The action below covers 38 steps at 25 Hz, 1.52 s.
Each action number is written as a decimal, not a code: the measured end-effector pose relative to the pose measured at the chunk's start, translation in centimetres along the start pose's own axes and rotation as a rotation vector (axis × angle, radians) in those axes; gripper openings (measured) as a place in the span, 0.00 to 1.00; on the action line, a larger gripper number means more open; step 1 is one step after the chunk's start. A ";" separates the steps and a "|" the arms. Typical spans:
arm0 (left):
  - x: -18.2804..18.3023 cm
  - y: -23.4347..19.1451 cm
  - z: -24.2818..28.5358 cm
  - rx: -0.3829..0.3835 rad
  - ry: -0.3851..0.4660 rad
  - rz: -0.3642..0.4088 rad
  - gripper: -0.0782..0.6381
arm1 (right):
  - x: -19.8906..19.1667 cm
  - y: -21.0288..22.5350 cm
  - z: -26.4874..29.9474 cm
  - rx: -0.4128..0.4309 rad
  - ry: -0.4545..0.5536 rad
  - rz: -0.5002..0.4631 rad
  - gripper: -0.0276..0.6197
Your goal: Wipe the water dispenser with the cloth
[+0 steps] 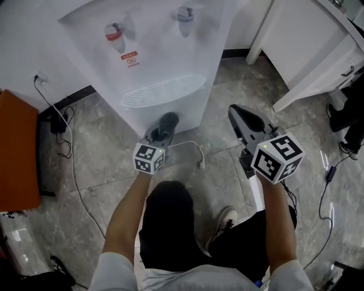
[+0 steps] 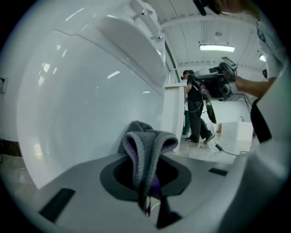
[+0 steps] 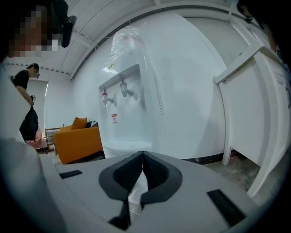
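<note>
The white water dispenser stands ahead of me, with a red tap and a blue tap above its drip grille. My left gripper is shut on a grey cloth with a purple inner side, held low against the dispenser's front panel. My right gripper is shut with nothing in it, held to the right of the dispenser and apart from it. In the right gripper view the dispenser with its bottle stands a little way off.
An orange sofa is at the left, with a wall socket and black cables beside it. A white cable lies on the grey tiled floor. White cabinets stand at the right. Another person is walking in the background.
</note>
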<state>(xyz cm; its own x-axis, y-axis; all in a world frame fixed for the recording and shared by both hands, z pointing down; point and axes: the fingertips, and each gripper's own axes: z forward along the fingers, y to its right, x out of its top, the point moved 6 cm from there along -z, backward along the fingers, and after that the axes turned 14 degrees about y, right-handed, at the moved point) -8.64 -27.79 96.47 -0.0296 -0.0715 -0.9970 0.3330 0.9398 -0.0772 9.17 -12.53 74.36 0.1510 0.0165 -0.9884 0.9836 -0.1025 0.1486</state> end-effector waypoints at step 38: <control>-4.3 5.6 8.5 -0.160 -0.077 -0.156 0.21 | 4.4 -1.2 -11.0 -0.297 -0.077 -0.041 0.06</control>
<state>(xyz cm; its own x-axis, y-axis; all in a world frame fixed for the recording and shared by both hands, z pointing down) 1.39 -25.07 100.34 0.0051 -0.2391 -0.9710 0.1764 0.9560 -0.2345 9.75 -1.43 70.18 0.1138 -0.0615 -0.9916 0.9762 0.1923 0.1001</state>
